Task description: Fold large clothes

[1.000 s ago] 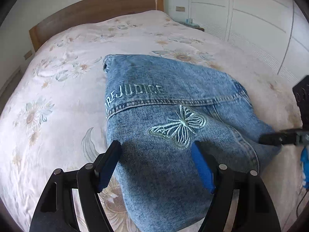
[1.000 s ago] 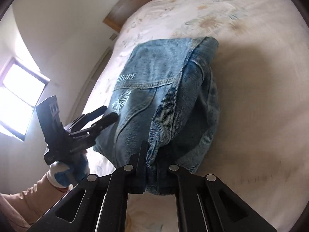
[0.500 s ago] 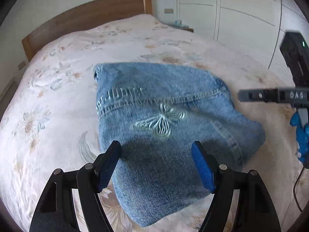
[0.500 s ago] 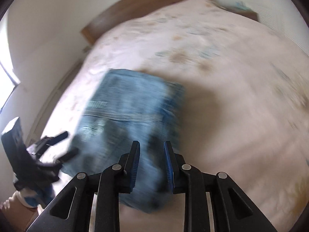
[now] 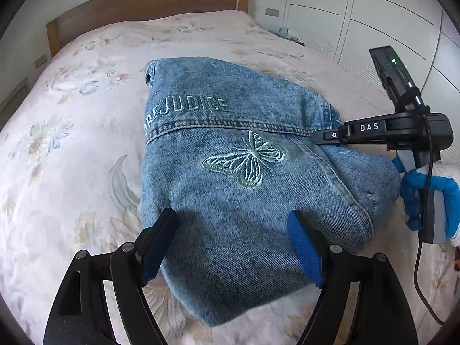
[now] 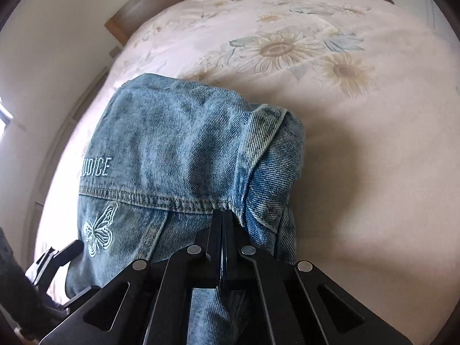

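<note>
A folded blue denim jacket with an embroidered butterfly and lettering lies on the floral bed; it also shows in the right wrist view. My left gripper is open and empty, its fingers hovering over the jacket's near end. My right gripper is shut with nothing between its fingers, its tips pressed against the jacket's seam at the right side. In the left wrist view the right gripper touches the jacket's right edge, held by a blue-gloved hand.
The bed's floral cover spreads around the jacket. A wooden headboard stands at the far end. White wardrobe doors line the right side. A nightstand sits beside the headboard.
My right gripper let go of the jacket's fold, lifted away, closed empty and came back down onto the jacket's right seam. My left gripper stayed open over the near end.
</note>
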